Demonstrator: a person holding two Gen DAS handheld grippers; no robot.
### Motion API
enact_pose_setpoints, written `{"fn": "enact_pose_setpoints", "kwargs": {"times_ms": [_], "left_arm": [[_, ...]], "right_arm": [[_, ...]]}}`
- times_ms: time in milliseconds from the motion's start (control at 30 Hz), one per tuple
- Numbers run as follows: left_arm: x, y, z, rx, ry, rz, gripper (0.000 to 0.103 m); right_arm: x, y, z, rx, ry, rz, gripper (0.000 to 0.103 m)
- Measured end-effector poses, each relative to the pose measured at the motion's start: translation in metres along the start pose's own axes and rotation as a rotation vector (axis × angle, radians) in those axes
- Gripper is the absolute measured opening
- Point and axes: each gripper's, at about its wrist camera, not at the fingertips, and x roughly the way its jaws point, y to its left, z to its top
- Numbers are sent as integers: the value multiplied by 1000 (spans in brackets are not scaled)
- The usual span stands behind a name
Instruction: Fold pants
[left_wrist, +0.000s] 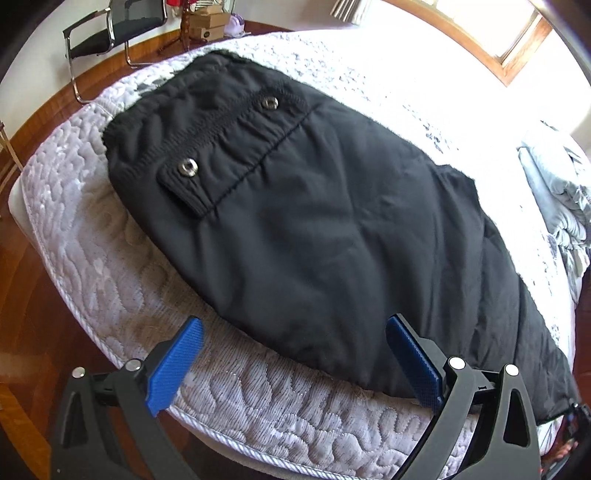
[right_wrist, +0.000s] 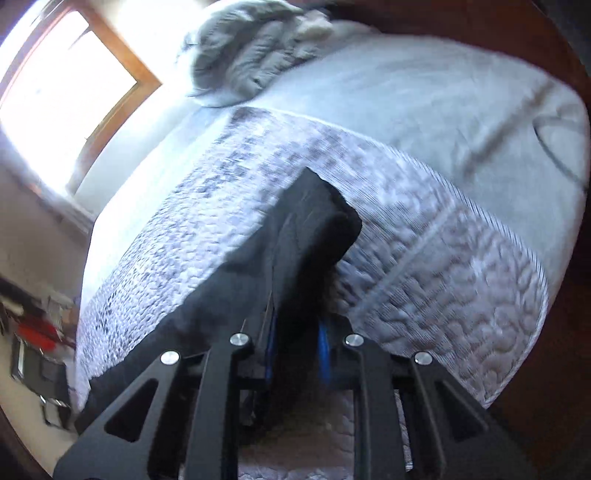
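The pants are lying spread on the bed, directly ahead of the left tool. The waistband with its two metal snaps is lying at the far left end, away from the left tool. The near edge of the pants is sitting between and just beyond the tool's two blue fingers. The left tool is standing released, its jaws wide apart and holding nothing. The right-hand finger is lying just beside the dark fabric; contact cannot be determined.

The right tool is gripping a fold of the pants, its jaws closed tightly on the fabric. The cloth is rising forward and upward out of the tool, ending in a raised corner ahead of it. More black fabric is trailing off to the left of the tool, across the quilted bed. A grey bundle of bedding is lying far ahead of the right tool. This view is blurred.
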Motion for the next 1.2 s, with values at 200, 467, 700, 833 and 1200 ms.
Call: {"fn": "enact_pose_setpoints", "kwargs": {"times_ms": [200,467,700,833,1200], "left_arm": [[-15,2,-4,-8,-5,-40,99],[-30,-1,-5,-12,-12,-84,99],[-37,18,-8,-47,-24,-92,99],[-39,32,-12,-84,-23,-95,99],[-44,58,-19,-135,-17,-106,99]], "right_arm": [[-27,101,-1,-308,-69,48,17],[-36,213,-48,-599,-28,179,16],[-15,269,-112,-800,60,213,16],[9,290,-155,-887,141,209,16],[46,305,-232,-1049,255,155,16]]}}
